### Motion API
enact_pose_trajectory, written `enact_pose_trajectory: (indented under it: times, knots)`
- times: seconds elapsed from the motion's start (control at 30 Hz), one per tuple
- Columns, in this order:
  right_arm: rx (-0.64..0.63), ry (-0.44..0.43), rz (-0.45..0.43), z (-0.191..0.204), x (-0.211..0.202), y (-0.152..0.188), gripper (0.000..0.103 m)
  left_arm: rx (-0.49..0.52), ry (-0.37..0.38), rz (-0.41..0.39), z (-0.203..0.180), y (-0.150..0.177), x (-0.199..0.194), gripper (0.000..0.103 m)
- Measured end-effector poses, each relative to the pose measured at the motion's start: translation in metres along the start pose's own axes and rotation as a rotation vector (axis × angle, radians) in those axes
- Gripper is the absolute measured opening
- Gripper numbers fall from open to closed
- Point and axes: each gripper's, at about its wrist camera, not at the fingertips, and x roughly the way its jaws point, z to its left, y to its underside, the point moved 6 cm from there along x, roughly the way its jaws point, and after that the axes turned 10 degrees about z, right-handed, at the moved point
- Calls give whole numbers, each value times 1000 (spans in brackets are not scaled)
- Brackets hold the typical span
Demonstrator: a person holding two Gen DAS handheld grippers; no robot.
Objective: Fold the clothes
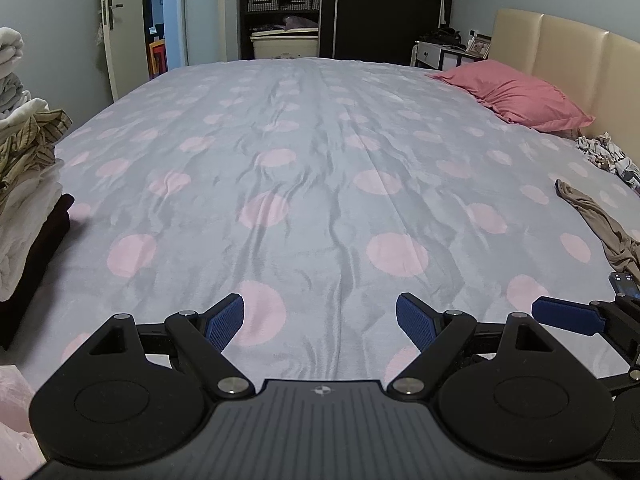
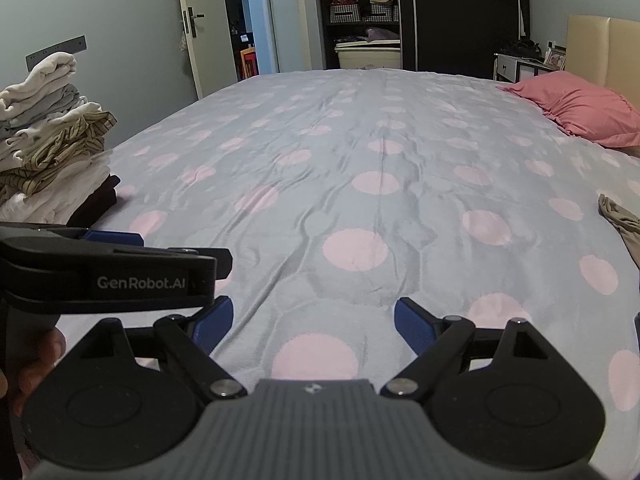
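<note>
Left tool [image 1: 320,320]: released, blue pads spread wide at the bottom of the left wrist view, nothing between them. It is poised over the near edge of the bed [image 1: 312,128], above bare sheet.

Right tool [image 2: 312,320]: likewise released, pads apart and empty, at the bottom of the right wrist view over the same near edge. In the left wrist view one of its blue pads shows at the lower right edge of the frame; in the right wrist view the left tool's black body crosses the lower left, with part of a hand [image 2: 36,360] beneath it.

Bed: covered by a grey sheet with pink dots, creased lengthwise down the centre.

Clothes:
- A beige garment [image 1: 600,224] lies crumpled on the sheet at the right edge of the frame, well apart from both tools. Only part of it is in view.
- A stack of folded clothes [image 2: 48,136] sits at the left edge of the frame, beside the bed; white, grey and striped items over a dark one.
- A small patterned heap [image 1: 604,156] lies at right, near the pillow; it appears to be fabric, but the view is too distorted to tell.

Other: pink pillow [image 1: 516,96] at upper right against a cream headboard [image 1: 568,44]; dark wardrobe [image 1: 360,8] and open door [image 1: 120,28] at the top of the frame.
</note>
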Motion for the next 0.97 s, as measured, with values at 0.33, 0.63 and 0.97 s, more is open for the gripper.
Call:
enact_pose_trajectory:
  times: [0.33, 0.63, 0.97]
  knots:
    - [7, 14, 10, 2, 2, -1, 89, 3, -4, 8, -3, 3, 1, 84]
    - [18, 14, 16, -2, 0, 1, 90, 23, -3, 15, -9, 5, 3, 84]
    - [18, 11, 21, -2, -2, 2, 90, 16, 15, 13, -7, 6, 3, 84]
